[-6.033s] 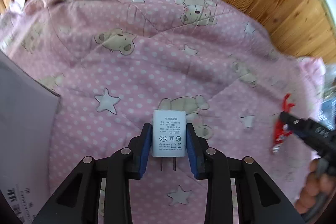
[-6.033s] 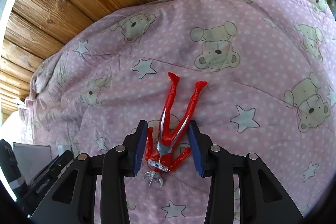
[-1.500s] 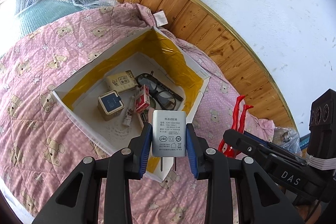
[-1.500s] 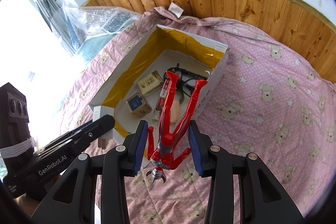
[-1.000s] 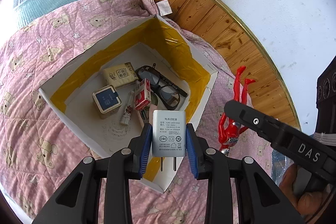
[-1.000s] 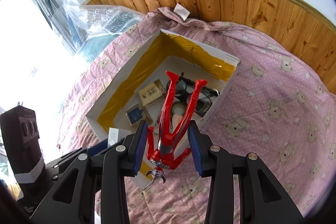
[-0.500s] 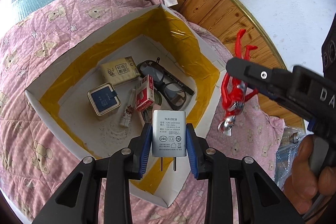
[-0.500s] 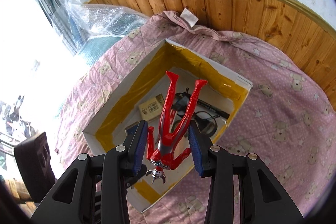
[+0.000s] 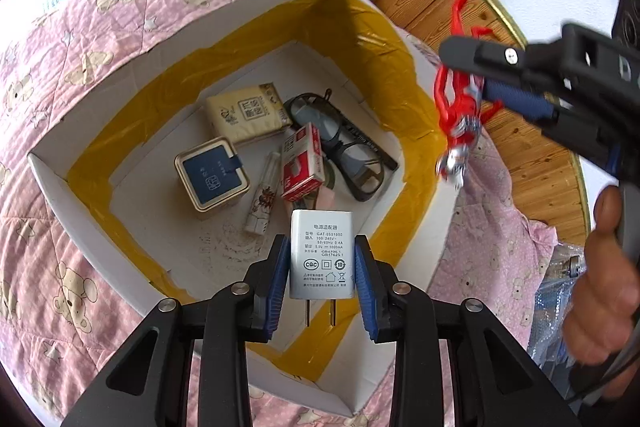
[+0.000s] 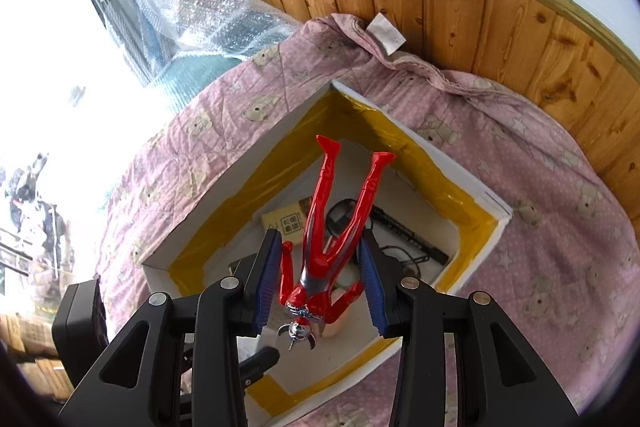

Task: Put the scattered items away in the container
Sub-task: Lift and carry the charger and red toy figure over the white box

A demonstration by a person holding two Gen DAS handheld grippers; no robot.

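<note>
White power adapter (image 9: 322,253): rectangular, printed label face-up toward cam, two prongs pointing back, clamped betw. blue pads of left gripper (image 9: 322,269), held above near corner of box. Red-and-silver toy figure (image 10: 326,247): slim, legs spread in a V pointing away, silver head toward cam, arms pinched betw. pads of right gripper (image 10: 320,281), hanging over box interior. Box (image 9: 100,251): open-top white cardboard, yellow tape round inner walls, sits on pink bear-print quilt. Inside, on box floor: beige tissue pack (image 9: 248,113) toward far corner, black glasses (image 9: 344,147) by right wall, blue-lidded square tin (image 9: 212,175) left of centre, red-white carton (image 9: 302,163) at centre, small white tube (image 9: 264,193) betw. tin and carton.
</note>
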